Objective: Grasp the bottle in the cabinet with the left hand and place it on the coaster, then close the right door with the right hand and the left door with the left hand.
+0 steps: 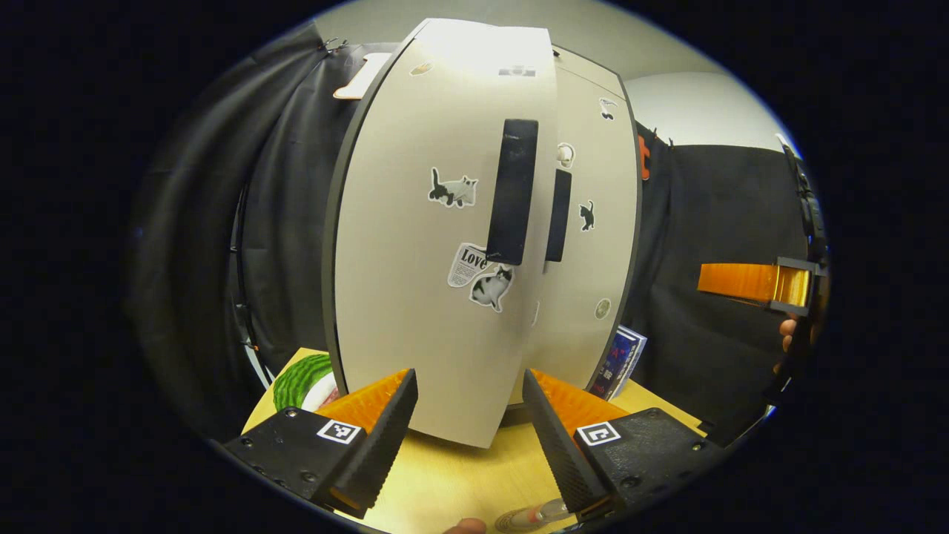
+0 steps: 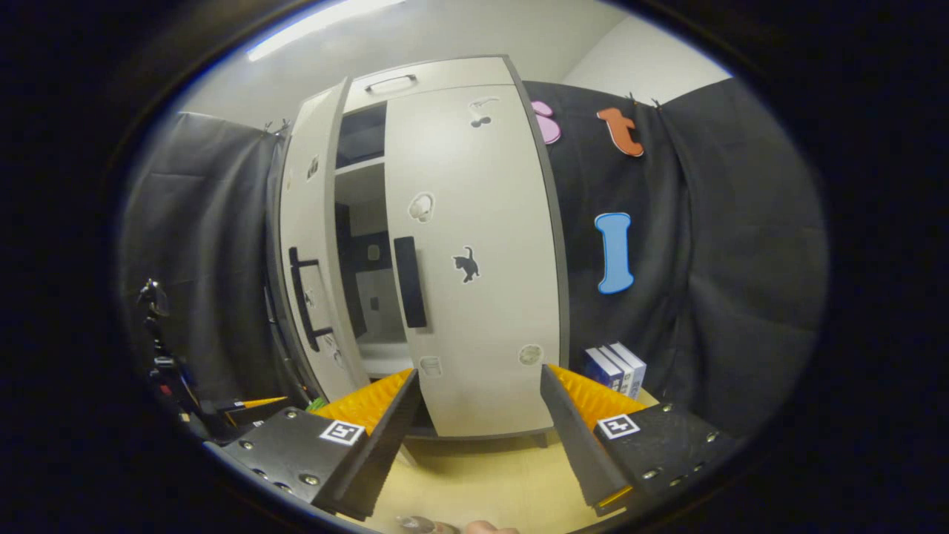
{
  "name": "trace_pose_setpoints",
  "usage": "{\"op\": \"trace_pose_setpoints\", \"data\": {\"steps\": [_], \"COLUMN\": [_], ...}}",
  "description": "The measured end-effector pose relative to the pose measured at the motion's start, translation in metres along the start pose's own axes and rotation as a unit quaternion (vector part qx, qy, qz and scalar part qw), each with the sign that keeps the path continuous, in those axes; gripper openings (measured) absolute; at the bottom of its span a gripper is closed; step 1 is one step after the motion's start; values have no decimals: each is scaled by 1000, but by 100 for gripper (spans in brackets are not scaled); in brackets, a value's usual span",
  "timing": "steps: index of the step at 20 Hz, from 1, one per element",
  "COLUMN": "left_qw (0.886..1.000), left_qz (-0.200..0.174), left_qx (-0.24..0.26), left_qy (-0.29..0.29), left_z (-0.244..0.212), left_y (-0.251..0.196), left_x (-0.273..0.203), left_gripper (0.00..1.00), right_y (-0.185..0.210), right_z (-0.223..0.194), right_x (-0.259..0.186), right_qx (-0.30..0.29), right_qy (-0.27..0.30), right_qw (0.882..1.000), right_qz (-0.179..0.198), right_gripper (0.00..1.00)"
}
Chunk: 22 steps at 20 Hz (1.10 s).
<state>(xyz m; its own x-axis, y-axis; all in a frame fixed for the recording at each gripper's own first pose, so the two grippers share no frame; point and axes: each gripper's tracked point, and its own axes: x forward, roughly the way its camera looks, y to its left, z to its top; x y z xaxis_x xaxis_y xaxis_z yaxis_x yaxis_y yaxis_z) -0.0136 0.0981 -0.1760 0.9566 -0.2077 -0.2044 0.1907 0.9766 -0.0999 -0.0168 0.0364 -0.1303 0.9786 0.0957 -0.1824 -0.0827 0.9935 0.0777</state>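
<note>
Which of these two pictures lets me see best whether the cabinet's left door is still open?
The right gripper view. It shows the left door edge-on and swung outward, with a gap revealing shelves beside the shut right door. The left gripper view faces the left door head-on, showing its handle and cat stickers, but not the gap.

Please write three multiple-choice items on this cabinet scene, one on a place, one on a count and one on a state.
1. Where do the books stand?
A. On the table, right of the cabinet
B. Inside the cabinet
C. On top of the cabinet

2. How many cabinet doors are fully shut?
A. None
B. One
C. Two

3. How is the left claw?
A. Shut on a handle
B. Shut on a bottle
C. Open, holding nothing

Answers:
1 A: in the right gripper view they stand upright by the cabinet's right foot.
2 B: the right door lies flush; the left door stands ajar.
3 C: its fingers are spread before the left door, with nothing between them.
</note>
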Motion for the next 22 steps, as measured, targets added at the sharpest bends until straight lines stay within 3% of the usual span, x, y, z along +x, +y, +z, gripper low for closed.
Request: {"op": "trace_pose_setpoints", "data": {"steps": [10, 22], "left_qw": [998, 994], "left_qz": [37, 64], "left_qx": [24, 18], "left_qy": [-46, -89], "left_z": [82, 130], "left_y": [-17, -78], "left_x": [2, -11], "left_gripper": [90, 90], "right_y": [-38, -52], "right_z": [47, 85], "right_x": [-2, -11], "right_qx": [-23, -34], "right_qy": [-46, -78], "right_qw": [998, 996], "right_qz": [-21, 22], "right_gripper": [98, 98]}}
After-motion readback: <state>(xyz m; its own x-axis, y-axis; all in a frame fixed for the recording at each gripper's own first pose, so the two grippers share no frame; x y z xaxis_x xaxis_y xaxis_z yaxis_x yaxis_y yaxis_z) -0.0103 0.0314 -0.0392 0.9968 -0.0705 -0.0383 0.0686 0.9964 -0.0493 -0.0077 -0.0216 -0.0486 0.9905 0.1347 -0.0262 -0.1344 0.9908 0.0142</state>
